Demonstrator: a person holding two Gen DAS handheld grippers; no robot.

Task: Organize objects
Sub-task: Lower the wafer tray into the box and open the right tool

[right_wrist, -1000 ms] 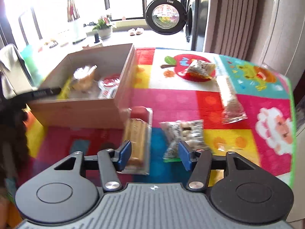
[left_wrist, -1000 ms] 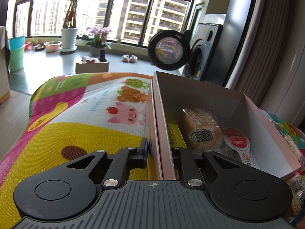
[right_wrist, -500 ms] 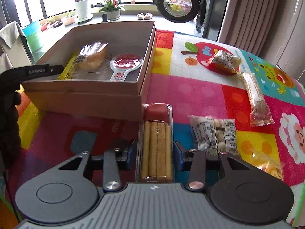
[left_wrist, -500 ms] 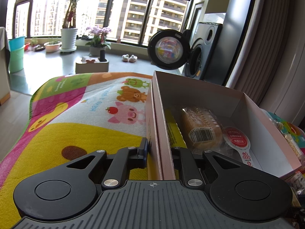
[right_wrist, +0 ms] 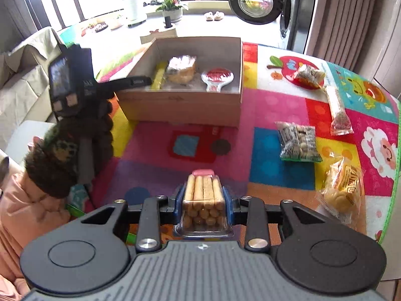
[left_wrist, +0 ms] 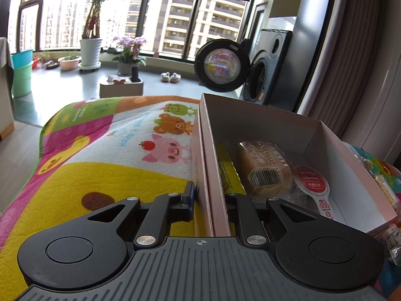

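Left wrist: barcode on bread pack (left_wrist: 265, 168).

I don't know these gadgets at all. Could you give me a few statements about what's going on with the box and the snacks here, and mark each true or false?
1. The right gripper holds a pack of biscuit sticks. True.
2. The left gripper holds a bread roll. False: it is clamped on the box wall.
3. The box is empty. False: a wrapped bun and a red-lidded packet lie inside, among others.
4. Several snack bags lie on the mat outside the box. True.
5. The biscuit pack is above the box. False: it is over the mat, short of the box.
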